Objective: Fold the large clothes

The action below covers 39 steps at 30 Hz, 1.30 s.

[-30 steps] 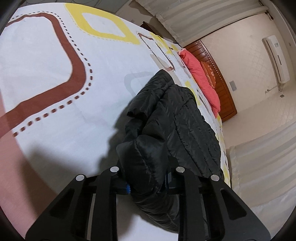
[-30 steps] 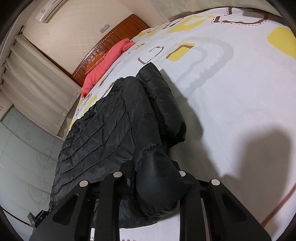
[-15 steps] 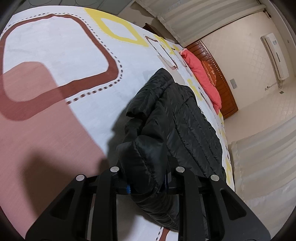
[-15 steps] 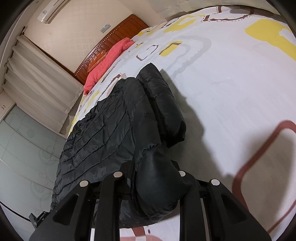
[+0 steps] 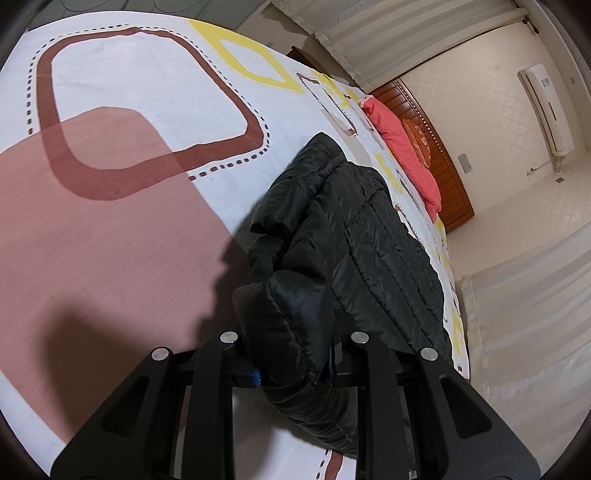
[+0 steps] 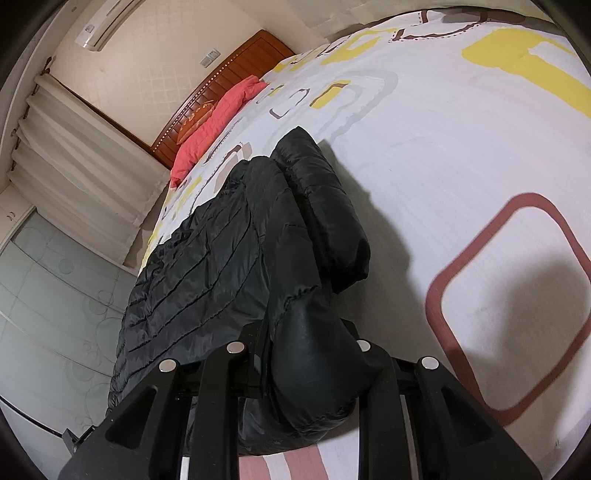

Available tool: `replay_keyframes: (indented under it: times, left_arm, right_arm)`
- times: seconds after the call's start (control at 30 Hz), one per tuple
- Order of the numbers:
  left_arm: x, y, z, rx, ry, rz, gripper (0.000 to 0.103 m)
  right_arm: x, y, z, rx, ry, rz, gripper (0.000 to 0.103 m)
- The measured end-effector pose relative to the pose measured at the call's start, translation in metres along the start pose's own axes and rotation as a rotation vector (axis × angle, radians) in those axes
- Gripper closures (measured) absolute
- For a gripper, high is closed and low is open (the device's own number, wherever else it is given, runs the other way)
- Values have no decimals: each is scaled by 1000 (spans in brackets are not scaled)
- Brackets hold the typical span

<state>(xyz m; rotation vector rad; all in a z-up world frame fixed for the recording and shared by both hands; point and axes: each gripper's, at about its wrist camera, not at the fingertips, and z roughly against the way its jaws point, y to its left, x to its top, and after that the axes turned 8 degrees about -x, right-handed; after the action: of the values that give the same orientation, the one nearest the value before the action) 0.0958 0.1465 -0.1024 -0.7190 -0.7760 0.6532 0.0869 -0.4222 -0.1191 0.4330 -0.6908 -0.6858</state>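
Jacket (image 5: 354, 236) on bed (image 5: 122, 88); left, right gripper jaws each clamp a bunched edge.

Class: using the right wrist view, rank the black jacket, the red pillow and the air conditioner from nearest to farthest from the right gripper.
1. Black jacket: clamped in the right gripper.
2. Red pillow: at the headboard, upper left.
3. Air conditioner: on the wall, top left.

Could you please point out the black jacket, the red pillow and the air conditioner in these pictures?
black jacket (image 5: 376, 236), left wrist view, on its quilted upper surface.
red pillow (image 5: 402, 147), left wrist view, on the middle of its top.
air conditioner (image 5: 546, 107), left wrist view, on the front of the white wall unit.
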Motion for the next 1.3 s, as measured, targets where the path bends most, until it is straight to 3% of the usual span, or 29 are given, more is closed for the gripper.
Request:
replay_keyframes:
  times: [0.23, 0.33, 0.37, 0.43, 0.53, 0.6, 0.63, 0.77, 0.93, 1.0, 1.13, 1.3]
  left_arm:
    - [2, 2, -7, -1, 11, -13, 77]
    - [3, 3, -3, 9, -6, -16, 66]
    - [4, 4, -1, 14, -15, -14, 56]
    - [4, 8, 4, 23, -44, 0, 47]
    - [7, 16, 1, 23, -42, 7, 47]
    - [8, 18, -6, 16, -25, -5, 63]
    - [7, 19, -6, 14, -19, -12, 65]
    - [7, 22, -9, 18, -11, -21, 66]
    - [10, 29, 11, 52, -55, 5, 39]
    - [13, 34, 24, 60, -86, 12, 38]
    - [21, 34, 39, 133, -112, -44, 38]
    - [20, 1, 49, 302, -160, -294, 38]
  right_arm:
    - [4, -4, -7, 24, 11, -26, 76]
    - [5, -7, -7, 23, 5, -41, 69]
    - [6, -9, -6, 21, -2, -45, 65]
    - [6, -13, -4, 19, -12, -56, 61]
    - [6, -20, -3, 30, -14, -75, 60]
    - [5, -23, -7, 34, -5, -82, 62]
    - [5, -23, -8, 34, -3, -77, 64]
    - [3, -30, -11, 46, 11, -93, 65]
    - [4, -41, 4, 39, -16, -112, 49]
    - [5, -48, 13, 26, -43, -128, 48]
    - [10, -57, 26, -20, -52, -118, 48]
    - [8, -27, 47, -178, -107, 50, 48]
